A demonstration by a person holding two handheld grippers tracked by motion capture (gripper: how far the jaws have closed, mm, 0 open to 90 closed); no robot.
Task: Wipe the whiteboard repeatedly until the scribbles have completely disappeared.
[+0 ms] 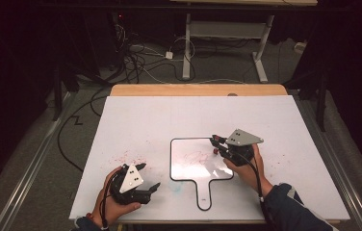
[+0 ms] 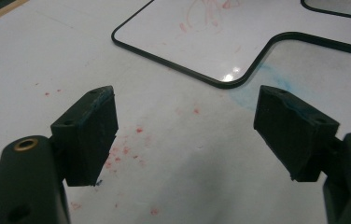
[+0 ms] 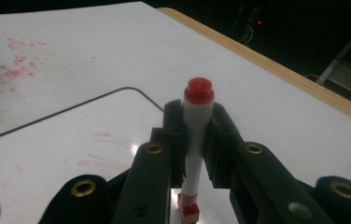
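A small paddle-shaped whiteboard (image 1: 193, 144) with a black rim lies on the white table sheet, faint red scribbles (image 1: 194, 158) on its face. My right gripper (image 1: 216, 146) hovers over the board's right edge, shut on a red-capped white marker (image 3: 197, 122) that stands between its jaws, red end up in the right gripper view. The marker's red tip (image 1: 215, 151) is just over the board. My left gripper (image 1: 148, 176) rests near the table's front left, jaws wide apart with nothing between them; its fingertips (image 2: 89, 133) frame bare sheet with the whiteboard's corner (image 2: 220, 81) beyond.
Red ink specks (image 1: 130, 157) dot the sheet left of the board, and a blue smear (image 2: 257, 88) sits by the board's handle. The wooden table edge (image 1: 198, 89) runs along the back, with cables and a desk frame (image 1: 227, 43) on the floor behind.
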